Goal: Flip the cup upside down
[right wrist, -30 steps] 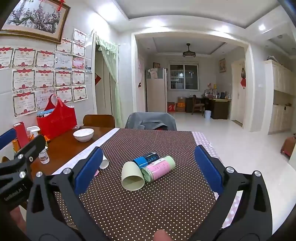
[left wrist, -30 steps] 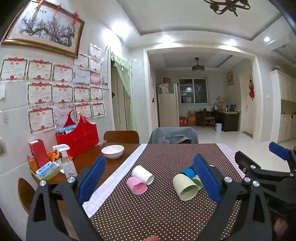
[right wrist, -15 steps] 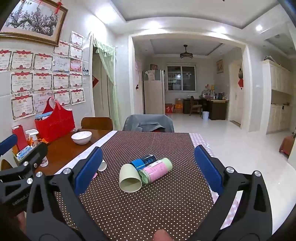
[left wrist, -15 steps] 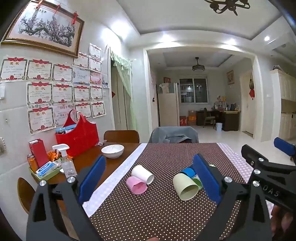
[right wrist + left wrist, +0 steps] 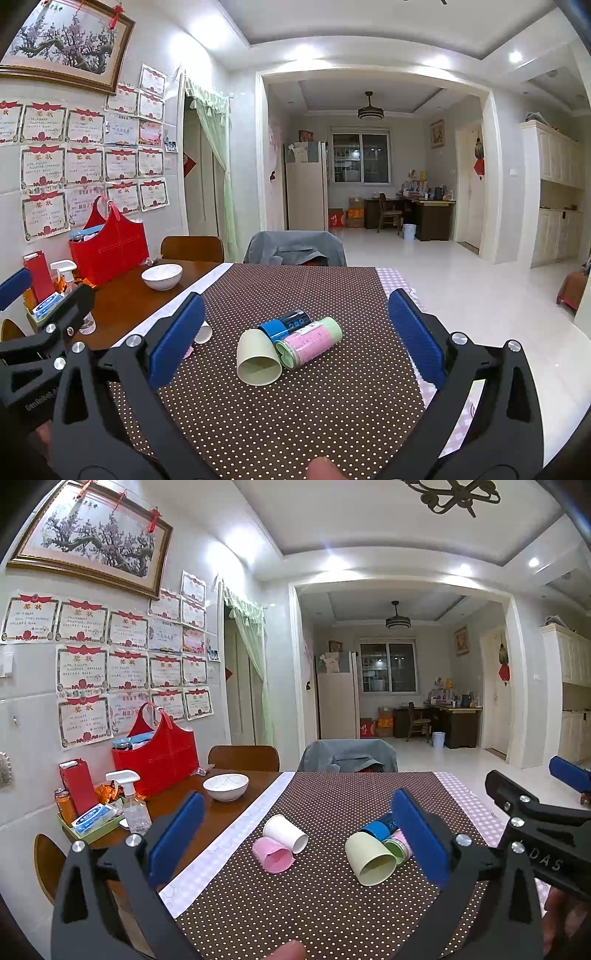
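Note:
Several cups lie on their sides on a brown dotted tablecloth (image 5: 325, 897). A pale green cup (image 5: 369, 858) (image 5: 258, 358) has its mouth toward me. A white cup (image 5: 285, 833) and a pink cup (image 5: 273, 854) lie to its left. A blue can (image 5: 288, 324) and a pink-and-green can (image 5: 308, 341) lie beside the green cup. My left gripper (image 5: 295, 840) is open and empty above the near table, with the white and pink cups between its fingers in the view. My right gripper (image 5: 295, 336) is open and empty, framing the green cup.
A white bowl (image 5: 226, 786), a spray bottle (image 5: 131, 803), a red basket (image 5: 155, 755) and a tray of small items (image 5: 92, 821) stand on the bare wood at the left. Chairs (image 5: 347, 755) stand at the far end. The right table edge (image 5: 421, 325) drops to the floor.
The right gripper has drifted slightly forward and left, bringing the green cup closer to centre. The left gripper has barely moved. Both stay open.

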Action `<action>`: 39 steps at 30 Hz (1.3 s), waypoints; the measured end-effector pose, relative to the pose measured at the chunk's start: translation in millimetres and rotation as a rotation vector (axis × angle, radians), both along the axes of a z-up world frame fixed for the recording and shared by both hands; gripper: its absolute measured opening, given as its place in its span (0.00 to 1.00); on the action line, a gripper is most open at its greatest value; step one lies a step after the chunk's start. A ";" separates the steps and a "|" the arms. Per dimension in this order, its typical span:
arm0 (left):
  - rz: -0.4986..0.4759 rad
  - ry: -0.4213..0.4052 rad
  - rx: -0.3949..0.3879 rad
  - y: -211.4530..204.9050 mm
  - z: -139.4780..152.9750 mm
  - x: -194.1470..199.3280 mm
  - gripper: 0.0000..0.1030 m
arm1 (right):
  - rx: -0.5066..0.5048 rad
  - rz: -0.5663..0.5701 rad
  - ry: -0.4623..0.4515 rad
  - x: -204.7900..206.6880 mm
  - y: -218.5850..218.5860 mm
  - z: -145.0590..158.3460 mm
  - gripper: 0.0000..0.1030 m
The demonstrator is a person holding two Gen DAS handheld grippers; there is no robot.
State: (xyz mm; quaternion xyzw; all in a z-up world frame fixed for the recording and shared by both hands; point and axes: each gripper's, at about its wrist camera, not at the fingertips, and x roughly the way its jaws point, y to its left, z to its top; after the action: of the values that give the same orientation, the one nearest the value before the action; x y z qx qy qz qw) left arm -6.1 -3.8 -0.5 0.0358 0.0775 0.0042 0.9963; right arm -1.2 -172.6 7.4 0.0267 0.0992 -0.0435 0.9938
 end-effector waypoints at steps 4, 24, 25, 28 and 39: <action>0.008 0.002 0.001 -1.1 2.6 0.0 0.96 | 0.001 0.002 -0.001 -1.4 -1.1 0.9 0.94; 0.007 0.012 -0.048 7.5 4.0 1.8 0.96 | 0.004 0.000 -0.008 -4.4 -2.8 3.0 0.94; 0.008 0.012 -0.049 7.3 3.8 1.9 0.96 | 0.004 0.000 -0.008 -4.4 -2.8 2.8 0.94; 0.008 0.011 -0.052 7.4 3.3 2.0 0.96 | 0.005 -0.001 -0.008 -4.4 -2.6 2.8 0.94; -0.003 0.021 -0.066 9.2 1.1 4.8 0.96 | 0.004 0.002 -0.004 -4.7 -2.4 2.1 0.94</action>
State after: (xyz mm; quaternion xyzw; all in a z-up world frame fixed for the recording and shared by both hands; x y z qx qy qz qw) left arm -1.3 5.4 0.6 0.0029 0.0881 0.0000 0.9961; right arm -5.9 -175.1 9.5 0.0287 0.0975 -0.0421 0.9939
